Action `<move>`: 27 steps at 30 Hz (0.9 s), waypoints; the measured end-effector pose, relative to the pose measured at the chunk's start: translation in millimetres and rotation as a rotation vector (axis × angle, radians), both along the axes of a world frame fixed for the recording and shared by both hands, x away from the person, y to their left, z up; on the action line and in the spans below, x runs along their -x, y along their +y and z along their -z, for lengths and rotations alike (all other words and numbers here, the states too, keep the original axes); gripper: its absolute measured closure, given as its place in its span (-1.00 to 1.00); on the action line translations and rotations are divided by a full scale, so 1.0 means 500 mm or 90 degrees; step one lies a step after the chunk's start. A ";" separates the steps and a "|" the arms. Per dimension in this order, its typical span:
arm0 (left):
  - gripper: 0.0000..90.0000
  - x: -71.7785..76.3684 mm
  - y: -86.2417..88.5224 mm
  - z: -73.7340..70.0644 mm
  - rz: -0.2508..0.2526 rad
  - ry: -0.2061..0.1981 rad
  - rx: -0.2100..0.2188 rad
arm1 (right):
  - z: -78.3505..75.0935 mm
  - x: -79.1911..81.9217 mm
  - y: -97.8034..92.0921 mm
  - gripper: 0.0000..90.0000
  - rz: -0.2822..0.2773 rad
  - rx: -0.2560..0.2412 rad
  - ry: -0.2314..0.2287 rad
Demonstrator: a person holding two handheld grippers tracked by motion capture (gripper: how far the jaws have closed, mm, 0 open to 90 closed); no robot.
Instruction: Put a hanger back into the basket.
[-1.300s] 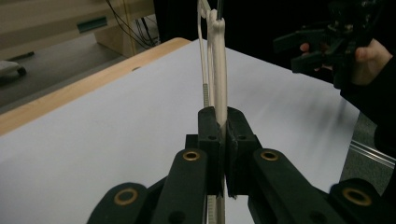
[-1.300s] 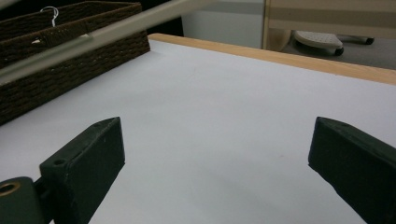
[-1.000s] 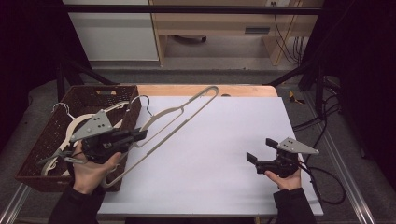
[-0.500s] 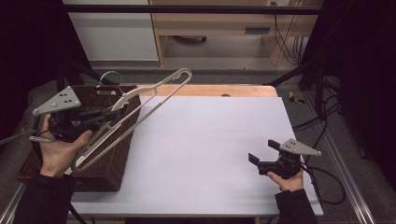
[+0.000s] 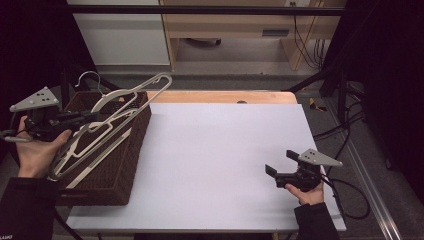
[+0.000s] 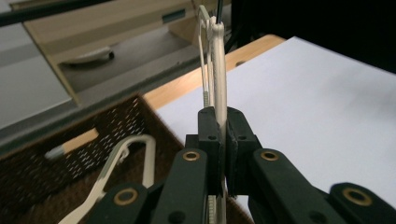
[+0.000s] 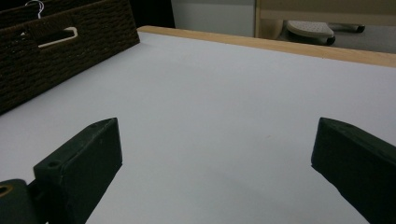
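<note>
- Up left, the left gripper (image 5: 75, 118) is clamped on a hanger (image 5: 131, 97) above the basket (image 5: 125, 165), where another hanger (image 6: 119, 165) lies.
- Right gripper (image 5: 281, 164), jaws apart, hovers over the bare table (image 5: 215, 165).

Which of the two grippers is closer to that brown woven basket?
Left. The left gripper hangs over the basket, clamping a hanger; the right gripper sits far across the white table.
</note>
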State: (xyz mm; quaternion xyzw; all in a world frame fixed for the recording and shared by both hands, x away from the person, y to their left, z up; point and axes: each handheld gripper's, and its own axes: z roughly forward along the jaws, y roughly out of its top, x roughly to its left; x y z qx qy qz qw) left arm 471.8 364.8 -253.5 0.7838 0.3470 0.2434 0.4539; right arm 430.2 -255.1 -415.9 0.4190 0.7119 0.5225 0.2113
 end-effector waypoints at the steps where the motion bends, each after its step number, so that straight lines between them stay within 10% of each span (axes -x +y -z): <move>1: 0.92 -0.003 0.008 0.004 -0.005 0.004 0.000 | 0.000 0.000 0.000 -0.95 0.000 0.000 0.001; 27: 0.92 -0.039 0.143 0.123 -0.082 0.085 -0.009 | 0.005 -0.003 0.004 -0.95 -0.003 0.008 0.006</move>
